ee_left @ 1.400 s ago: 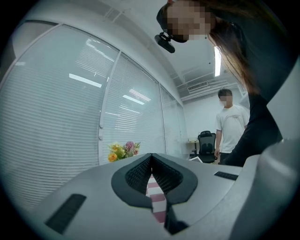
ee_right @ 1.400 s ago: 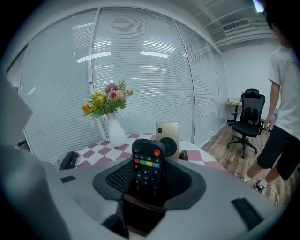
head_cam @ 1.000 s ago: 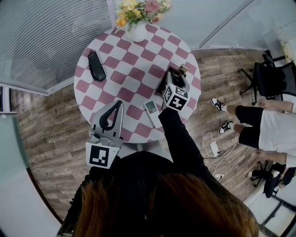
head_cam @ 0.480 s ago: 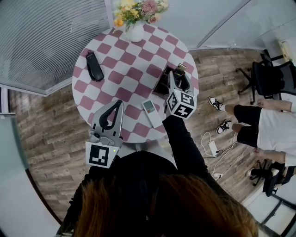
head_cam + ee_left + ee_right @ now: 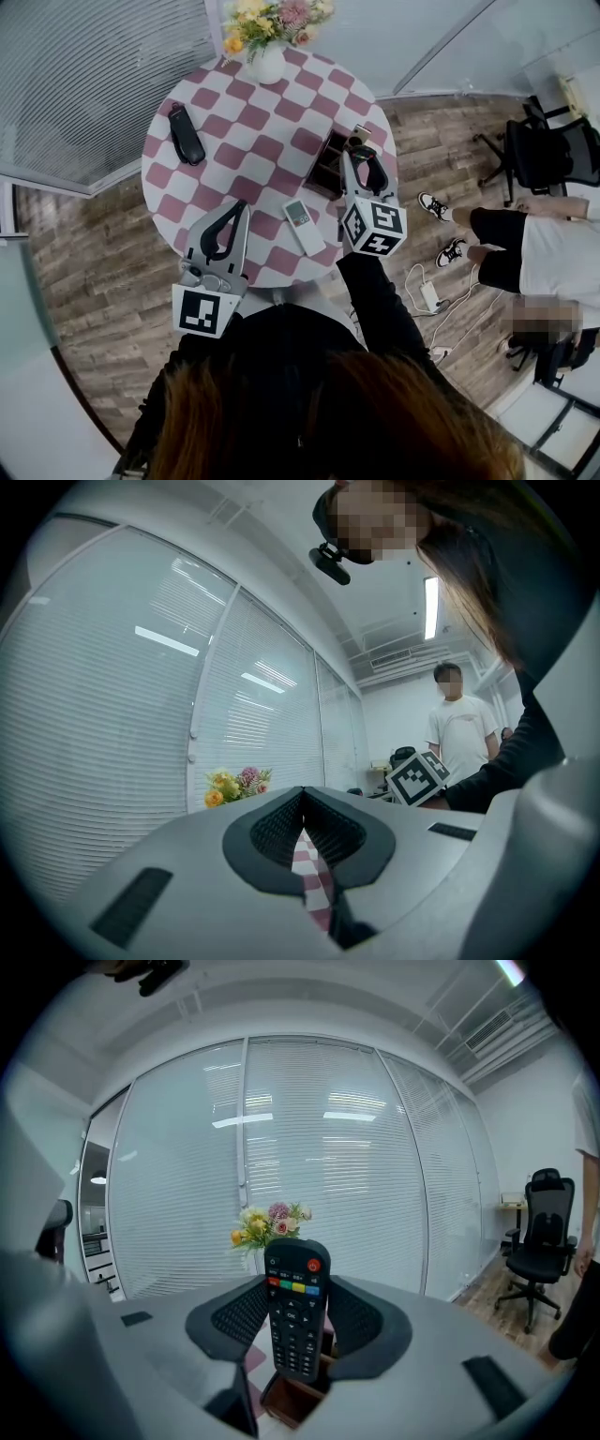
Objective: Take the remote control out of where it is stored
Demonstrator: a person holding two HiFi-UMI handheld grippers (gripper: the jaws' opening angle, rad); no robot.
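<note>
Directly above the brown wooden storage box [image 5: 292, 1402], the black button-covered remote control [image 5: 294, 1326] stood upright, with its long axis vertical and its buttons facing the camera. The jaws of the right gripper [image 5: 296, 1290] clamped it by its two long edges. Its lower end hung just over an open compartment of the box; whether it had cleared the rim could not be told. That compartment looked otherwise empty.

From the head view, the box [image 5: 323, 167] sat by the right edge of the round pink-and-white checked tabletop [image 5: 253, 122], with the right gripper [image 5: 362, 173] over the box's right side. Just in front of the box lay a flat white remote [image 5: 304, 225]. Well left of the box, the left gripper [image 5: 228, 228] had its jaws pressed together on nothing. The right hand was therefore the one placed for the move, which by my judgement called for a straight lift away from the box.
</note>
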